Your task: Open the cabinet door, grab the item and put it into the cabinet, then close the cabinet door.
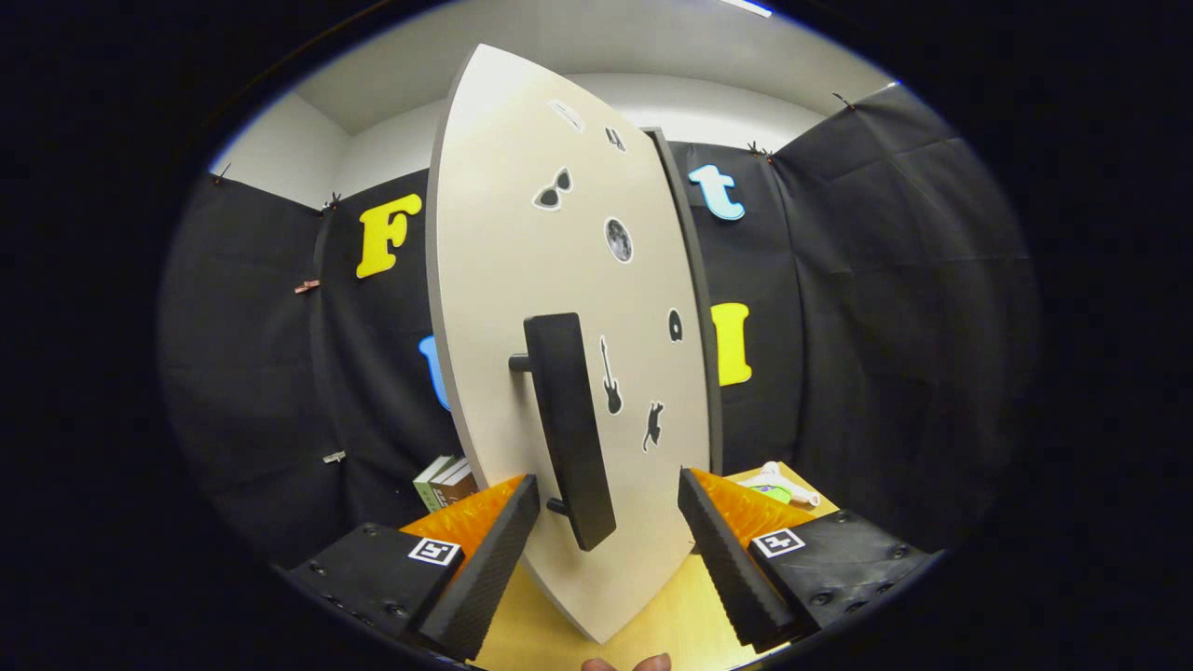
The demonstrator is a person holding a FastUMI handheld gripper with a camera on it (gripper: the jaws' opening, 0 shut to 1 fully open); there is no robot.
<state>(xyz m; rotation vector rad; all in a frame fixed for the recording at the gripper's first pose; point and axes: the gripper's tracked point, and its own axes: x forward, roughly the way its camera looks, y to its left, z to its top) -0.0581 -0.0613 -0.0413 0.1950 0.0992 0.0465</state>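
Gripper (608,522) gapes wide around the handle (569,429) of the sticker-covered cabinet door (522,280).

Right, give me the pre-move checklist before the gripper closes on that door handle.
1. Gripper open: ok, fingers spread wide.
2. Handle between the fingers: ok, its lower end sits between them.
3. Fingers touching handle: not ok, gaps on both sides.
4. Cabinet door state: cannot tell whether shut or ajar.
5. Item to store: cannot tell which; books lie left of the door, a white and green object right.
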